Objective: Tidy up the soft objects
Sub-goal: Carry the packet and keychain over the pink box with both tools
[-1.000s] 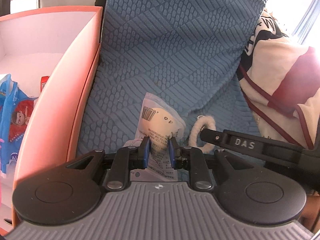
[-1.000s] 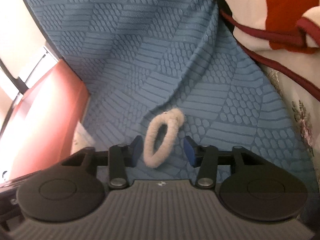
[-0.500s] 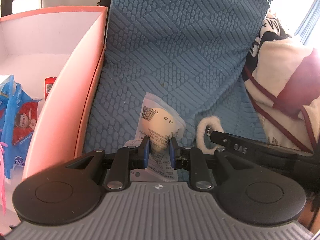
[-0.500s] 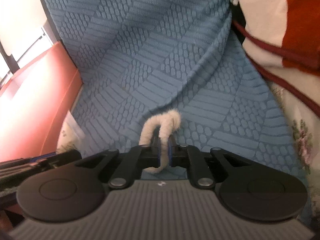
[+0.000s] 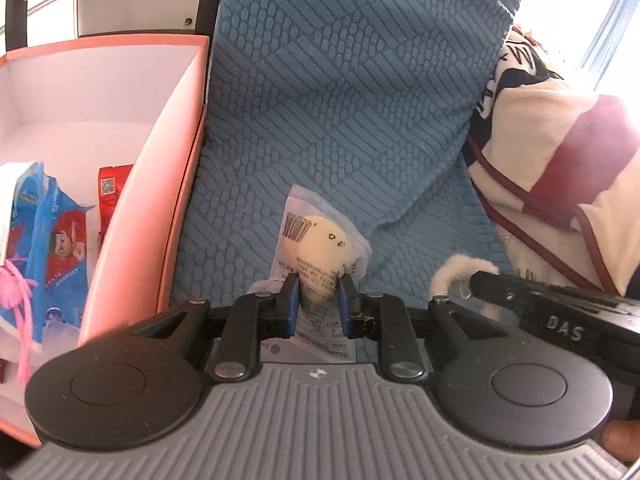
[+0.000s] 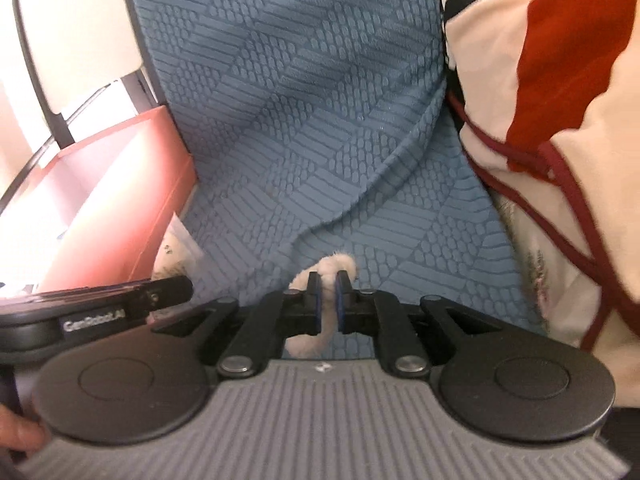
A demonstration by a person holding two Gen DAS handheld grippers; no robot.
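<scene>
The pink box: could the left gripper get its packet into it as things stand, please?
Probably yes. The left gripper is shut on the packet, and the pink box stands open right beside it with bare floor inside; only its near wall must be cleared.

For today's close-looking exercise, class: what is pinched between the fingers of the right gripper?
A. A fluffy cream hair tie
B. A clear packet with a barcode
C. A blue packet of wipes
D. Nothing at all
A: in the right wrist view the right gripper is shut on the fluffy cream hair tie, whose loop sticks out past and below the pads.
</scene>
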